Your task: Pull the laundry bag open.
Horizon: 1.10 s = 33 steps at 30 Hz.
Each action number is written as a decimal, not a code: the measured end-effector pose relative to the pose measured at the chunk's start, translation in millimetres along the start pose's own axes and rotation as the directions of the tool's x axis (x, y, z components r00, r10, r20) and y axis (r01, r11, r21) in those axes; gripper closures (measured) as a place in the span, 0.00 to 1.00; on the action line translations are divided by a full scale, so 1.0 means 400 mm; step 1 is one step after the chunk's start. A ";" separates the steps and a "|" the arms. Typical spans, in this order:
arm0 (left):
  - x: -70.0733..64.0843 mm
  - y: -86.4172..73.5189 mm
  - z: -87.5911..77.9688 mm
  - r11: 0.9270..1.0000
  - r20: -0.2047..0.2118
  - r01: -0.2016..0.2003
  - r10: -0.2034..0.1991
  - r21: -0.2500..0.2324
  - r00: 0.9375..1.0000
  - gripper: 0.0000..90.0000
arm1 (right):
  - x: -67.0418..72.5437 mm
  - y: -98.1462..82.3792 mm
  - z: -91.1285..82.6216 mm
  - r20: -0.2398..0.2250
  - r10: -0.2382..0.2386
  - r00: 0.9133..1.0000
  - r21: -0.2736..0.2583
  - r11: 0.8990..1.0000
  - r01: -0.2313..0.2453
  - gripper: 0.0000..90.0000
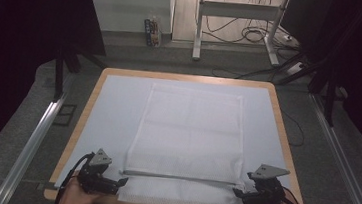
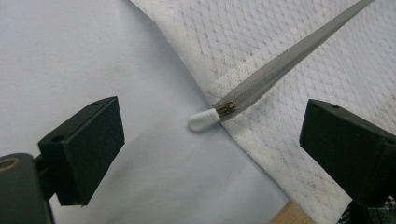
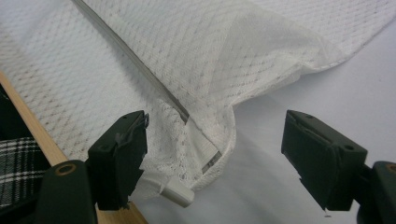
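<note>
Bag: a white mesh bag point(image 1: 188, 133) lies flat on the pale blue mat point(image 1: 113, 105), stretching from mid-mat to the near edge of the table point(image 1: 92, 91).
Zip: a grey zip point(image 1: 179, 177) runs straight across the bag's near end, from one gripper to the other; in the left gripper view it slants up to the right point(image 2: 289, 60).
Zip pull: a small white pull point(image 2: 203, 120) sticks out past the bag's edge onto the mat, at the metal slider point(image 2: 228, 108).
Left gripper: point(image 1: 120, 181) sits at the bag's near left corner, held in a hand point(image 1: 77, 195). Its jaws stand wide apart, clamped on nothing; the pull lies between them, clear of both pads point(image 2: 86, 144).
Right gripper: point(image 1: 238, 191) sits at the bag's near right corner. Its jaws are apart too; the bunched, raised corner of the bag point(image 3: 210, 140) lies between them, close against the left pad point(image 3: 121, 154), though whether it touches I cannot tell, and well clear of the other.
Tab: a white tab point(image 3: 180, 193) pokes out below the bag's corner, just beside the left pad.
Table edge: bare wood point(image 3: 32, 128) shows past the bag in the right gripper view.
</note>
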<state>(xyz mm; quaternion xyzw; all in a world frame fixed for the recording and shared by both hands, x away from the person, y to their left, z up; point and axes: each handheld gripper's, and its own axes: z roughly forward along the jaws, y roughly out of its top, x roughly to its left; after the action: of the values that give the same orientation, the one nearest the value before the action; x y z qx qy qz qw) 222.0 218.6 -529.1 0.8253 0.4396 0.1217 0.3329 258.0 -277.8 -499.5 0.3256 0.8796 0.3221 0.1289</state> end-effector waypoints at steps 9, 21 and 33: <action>-0.004 -0.014 -0.002 1.000 -0.005 -0.003 0.003 0.028 1.000 0.07 | 0.007 -0.029 -0.004 0.043 -0.025 0.999 0.088 0.996 0.022 0.29; -0.007 -0.035 -0.031 1.000 -0.012 0.015 -0.015 -0.009 1.000 0.05 | 0.002 -0.049 -0.043 0.038 0.018 0.999 0.020 1.000 -0.019 0.22; -0.022 -0.072 -0.079 0.995 -0.076 -0.025 0.018 -0.098 0.997 0.00 | 0.018 -0.072 -0.071 0.043 0.069 0.997 -0.094 0.994 -0.064 0.02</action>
<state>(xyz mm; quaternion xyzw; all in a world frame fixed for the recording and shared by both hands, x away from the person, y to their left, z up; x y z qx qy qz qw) 182.4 236.8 -523.5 0.8074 0.4363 0.1777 0.3551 226.3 -303.6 -496.7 0.3558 0.8492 0.3588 0.1532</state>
